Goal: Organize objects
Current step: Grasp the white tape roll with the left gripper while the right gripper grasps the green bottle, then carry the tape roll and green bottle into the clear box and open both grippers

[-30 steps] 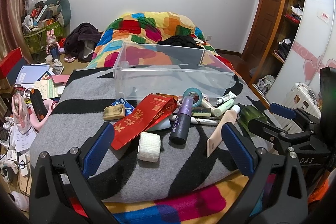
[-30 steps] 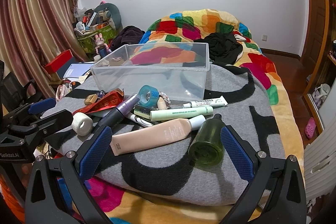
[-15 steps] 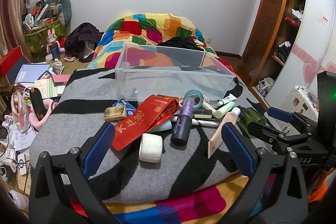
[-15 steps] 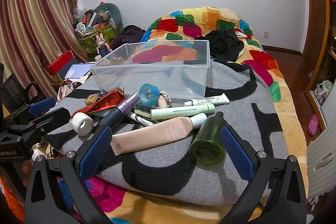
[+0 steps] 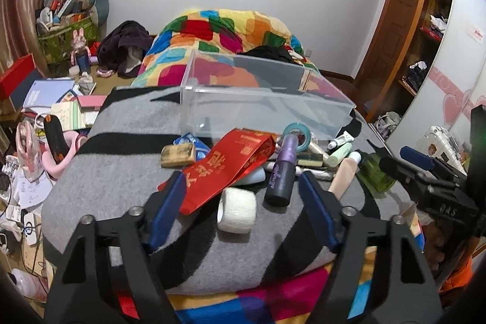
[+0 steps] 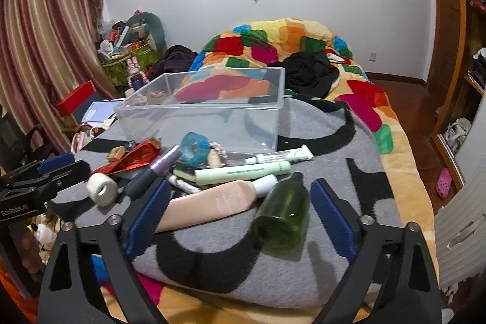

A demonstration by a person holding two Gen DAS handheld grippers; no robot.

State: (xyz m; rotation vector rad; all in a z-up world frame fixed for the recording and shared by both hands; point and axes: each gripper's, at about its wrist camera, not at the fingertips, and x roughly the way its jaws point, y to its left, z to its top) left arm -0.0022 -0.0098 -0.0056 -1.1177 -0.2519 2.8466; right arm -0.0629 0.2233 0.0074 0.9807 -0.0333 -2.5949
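Observation:
A clear plastic bin (image 5: 261, 99) (image 6: 212, 111) stands empty on a grey and black blanket (image 5: 121, 172). In front of it lies a heap: a red packet (image 5: 224, 169), a white tape roll (image 5: 237, 210) (image 6: 101, 189), a purple bottle (image 5: 282, 175) (image 6: 155, 172), a beige tube (image 6: 212, 202), a green bottle (image 6: 282, 217) and a teal tape ring (image 6: 194, 146). My left gripper (image 5: 240, 208) hovers over the near edge, its jaws closing, pressing on nothing, with the white roll in line between them. My right gripper (image 6: 240, 214) hovers likewise, jaws closing, framing the beige tube and green bottle without touching.
A multicoloured quilt (image 6: 288, 44) and black clothes (image 6: 313, 72) lie behind the bin. Papers, a red box (image 5: 15, 75) and a full green basket (image 5: 66, 29) crowd the floor at left. A wardrobe (image 5: 437, 20) and a white case (image 5: 437, 138) stand at right.
Both grippers' jaws have narrowed since the earlier frames. Neither hand has shifted much, and the objects on the blanket lie as before.

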